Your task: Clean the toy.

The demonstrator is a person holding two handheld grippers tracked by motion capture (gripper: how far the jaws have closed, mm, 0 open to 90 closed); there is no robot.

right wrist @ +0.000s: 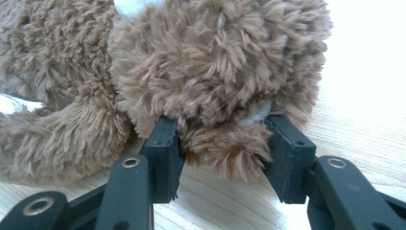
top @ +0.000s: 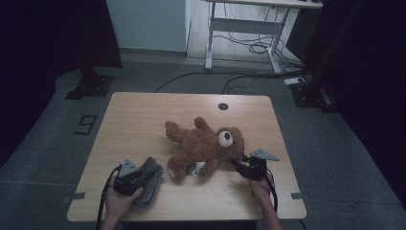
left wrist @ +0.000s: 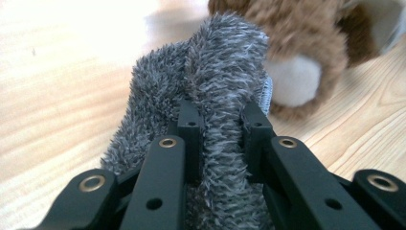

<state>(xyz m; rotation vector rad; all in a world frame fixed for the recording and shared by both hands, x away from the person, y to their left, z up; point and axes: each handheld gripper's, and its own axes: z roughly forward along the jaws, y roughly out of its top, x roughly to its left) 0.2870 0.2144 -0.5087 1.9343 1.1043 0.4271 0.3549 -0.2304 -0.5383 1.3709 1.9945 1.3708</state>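
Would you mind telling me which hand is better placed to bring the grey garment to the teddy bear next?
The left. Its gripper is already clamped on a fold of the grey furry garment, right beside the bear's foot. The right gripper is occupied pinching the teddy bear at its head, steadying it.

Landmark: teddy bear (top: 203, 146), lying across the table (top: 143, 115) middle.

- Behind the bear: bare wood to the far edge, broken by 1 round cable hole (top: 223, 106).
- Left of the bear: wide open strip.
- Near-left, just beside its foot: grey fuzzy cloth (top: 151, 179) and left gripper (top: 139, 176) fill the gap.
- Near-right: right gripper (top: 241, 163) against its head blocks that side.
- Near edge between the 2 hands: free.
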